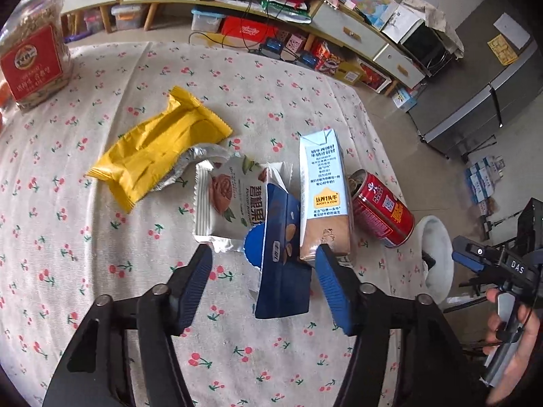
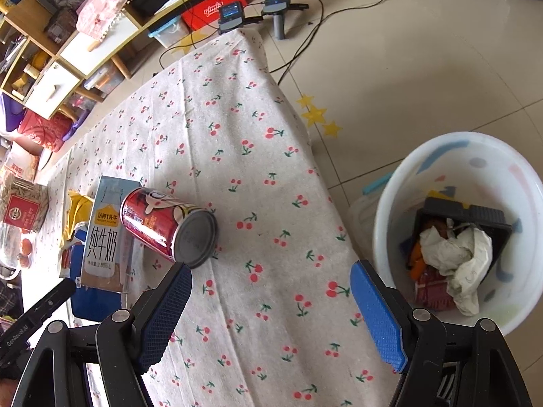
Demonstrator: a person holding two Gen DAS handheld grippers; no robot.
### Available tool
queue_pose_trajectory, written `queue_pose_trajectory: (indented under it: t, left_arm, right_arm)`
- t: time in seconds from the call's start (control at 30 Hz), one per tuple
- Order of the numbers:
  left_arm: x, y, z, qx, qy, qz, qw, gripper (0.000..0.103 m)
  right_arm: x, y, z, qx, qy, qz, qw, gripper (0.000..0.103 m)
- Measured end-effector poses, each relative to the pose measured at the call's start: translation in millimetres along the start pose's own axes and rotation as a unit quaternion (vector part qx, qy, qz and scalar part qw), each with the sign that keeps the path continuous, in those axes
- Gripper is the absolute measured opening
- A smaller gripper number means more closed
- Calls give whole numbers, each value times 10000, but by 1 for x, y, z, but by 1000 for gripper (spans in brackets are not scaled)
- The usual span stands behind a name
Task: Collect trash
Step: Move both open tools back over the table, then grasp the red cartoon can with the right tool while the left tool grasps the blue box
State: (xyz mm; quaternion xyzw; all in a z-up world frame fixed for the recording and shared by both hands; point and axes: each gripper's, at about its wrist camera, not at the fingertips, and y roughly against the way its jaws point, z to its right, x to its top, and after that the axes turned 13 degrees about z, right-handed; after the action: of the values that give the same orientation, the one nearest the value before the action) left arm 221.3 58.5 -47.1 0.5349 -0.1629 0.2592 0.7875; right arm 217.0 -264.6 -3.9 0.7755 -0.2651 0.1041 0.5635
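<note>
Trash lies on a cherry-print tablecloth (image 1: pixel 101 237). It includes a yellow wrapper (image 1: pixel 159 149), a white nut wrapper (image 1: pixel 224 203), a dark blue packet (image 1: pixel 281 271), an upright milk carton (image 1: pixel 324 196) and a red can (image 1: pixel 380 208) on its side. My left gripper (image 1: pixel 264 249) is open and straddles the blue packet, with gaps showing beside both pads. My right gripper (image 2: pixel 271 291) is open over bare cloth with nothing in it. The red can (image 2: pixel 159 224) lies just beyond its left fingertip, beside the milk carton (image 2: pixel 101 237). A white bin (image 2: pixel 400 183) holding crumpled paper stands on the floor to the right.
A clear bag with a red label (image 1: pixel 34 57) stands at the table's far left. The table edge (image 2: pixel 339 224) runs close to the bin. Low cabinets (image 1: pixel 356 30), boxes and cables (image 2: pixel 305 34) line the floor beyond. A hand (image 1: pixel 516 339) holds the right gripper beside the table.
</note>
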Motion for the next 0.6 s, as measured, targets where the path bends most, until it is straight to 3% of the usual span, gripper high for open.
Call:
queue_pose_trajectory:
  t: [0.03, 0.2, 0.33, 0.6]
  left_arm:
    - [-2, -5, 1, -33, -2, -95, 9999, 44]
    - [-12, -20, 9, -148, -146, -357, 9991, 27]
    - [-8, -11, 15, -356, -223, -281, 9987, 14]
    - [2, 40, 8, -119, -520, 241, 9983, 13]
  right_arm:
    - [0, -3, -3, -11, 33, -17, 10000, 81]
    - [0, -16, -15, -21, 110, -93, 9999, 82]
    - [0, -25, -31, 51, 317, -143, 9994, 82]
    - [5, -41, -66, 308, 1102, 27, 9934, 82]
